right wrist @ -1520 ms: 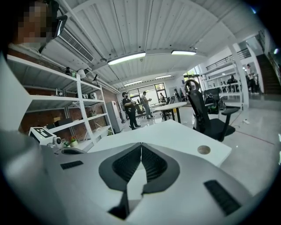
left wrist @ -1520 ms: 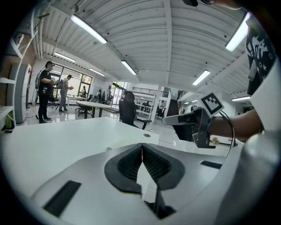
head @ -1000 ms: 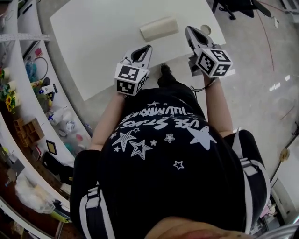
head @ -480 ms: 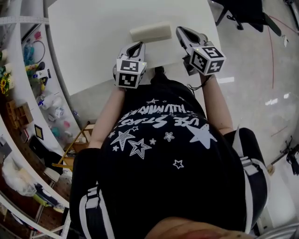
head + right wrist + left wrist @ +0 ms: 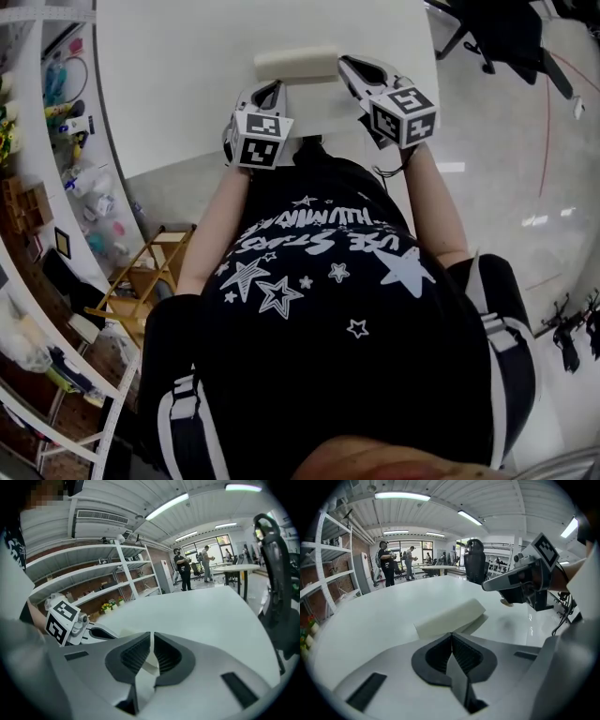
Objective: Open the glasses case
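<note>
The glasses case (image 5: pixel 296 66) is a cream oblong box lying closed on the white table (image 5: pixel 178 75). My left gripper (image 5: pixel 269 89) points at the case's near left corner, just short of it, with its jaws shut and nothing between them. In the left gripper view the case (image 5: pixel 450 617) lies right beyond the shut tips of the left gripper (image 5: pixel 451 634). My right gripper (image 5: pixel 344 63) sits at the case's right end, jaws shut. In the right gripper view a bit of the case (image 5: pixel 151 662) shows behind the right gripper (image 5: pixel 152 634).
The table's near edge runs under both grippers. Cluttered shelves (image 5: pixel 37 141) line the left side, with a wooden stool (image 5: pixel 150 272) on the floor beside them. A black office chair (image 5: pixel 497 28) stands at the far right. People stand far off in the room (image 5: pixel 386 562).
Both grippers have moved down and forward to the case, the left to its near left corner and the right to its right end. Both have tipped further downward.
</note>
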Available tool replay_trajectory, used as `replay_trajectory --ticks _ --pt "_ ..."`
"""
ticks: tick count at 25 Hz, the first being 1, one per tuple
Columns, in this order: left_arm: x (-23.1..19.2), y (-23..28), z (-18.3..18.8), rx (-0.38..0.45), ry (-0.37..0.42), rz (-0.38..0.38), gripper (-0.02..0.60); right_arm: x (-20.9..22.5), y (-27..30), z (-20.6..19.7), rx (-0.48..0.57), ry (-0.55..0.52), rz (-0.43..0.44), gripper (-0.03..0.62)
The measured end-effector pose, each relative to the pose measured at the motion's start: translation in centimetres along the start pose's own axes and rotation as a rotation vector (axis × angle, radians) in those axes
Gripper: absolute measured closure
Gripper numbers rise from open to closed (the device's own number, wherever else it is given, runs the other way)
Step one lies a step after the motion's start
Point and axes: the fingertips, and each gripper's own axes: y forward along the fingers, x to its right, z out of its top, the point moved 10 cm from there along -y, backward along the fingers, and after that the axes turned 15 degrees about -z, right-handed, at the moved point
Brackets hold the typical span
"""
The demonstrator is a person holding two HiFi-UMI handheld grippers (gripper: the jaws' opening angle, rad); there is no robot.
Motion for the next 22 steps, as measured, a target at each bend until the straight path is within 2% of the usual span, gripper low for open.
replay_trajectory --ticks 4,8,14,22 --pt "0.0 0.2 -0.3 -0.003 -0.023 0.023 0.569 -0.4 0.1 0.1 0.013 -0.069 0.037 0.575" --pt "0.0 0.5 -0.3 0.002 -0.035 0.034 0.569 -0.7 0.5 0.4 0.014 -0.202 0.063 0.493" --pt "0.1 0.7 -0.3 0.009 -0.054 0.042 0.569 -1.4 2.1 0.2 0.009 -0.519 0.079 0.331" --pt "-0.2 0.4 -0.2 0.001 -0.072 0.024 0.569 -2.6 4.2 -0.4 -0.024 -0.812 0.124 0.322"
